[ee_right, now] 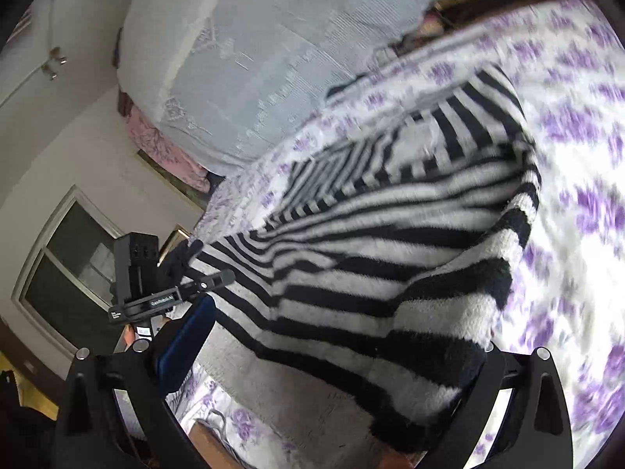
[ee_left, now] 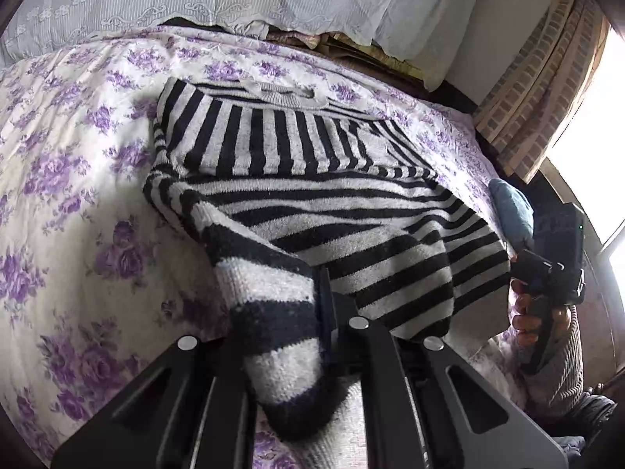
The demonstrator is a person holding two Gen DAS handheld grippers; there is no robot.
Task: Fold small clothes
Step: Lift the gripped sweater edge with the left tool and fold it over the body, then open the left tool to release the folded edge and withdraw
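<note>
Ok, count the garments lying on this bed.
1: the striped sweater, spread on the floral bedspread, with its near edge pinched in the shut left gripper. Others may lie outside both views.

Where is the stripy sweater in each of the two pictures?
Left wrist view: the striped sweater fills the middle, its near edge pinched in the left gripper.
Right wrist view: the sweater runs from the centre to the bottom right.
Shared landmark: the purple-flowered bedspread under it.
</note>
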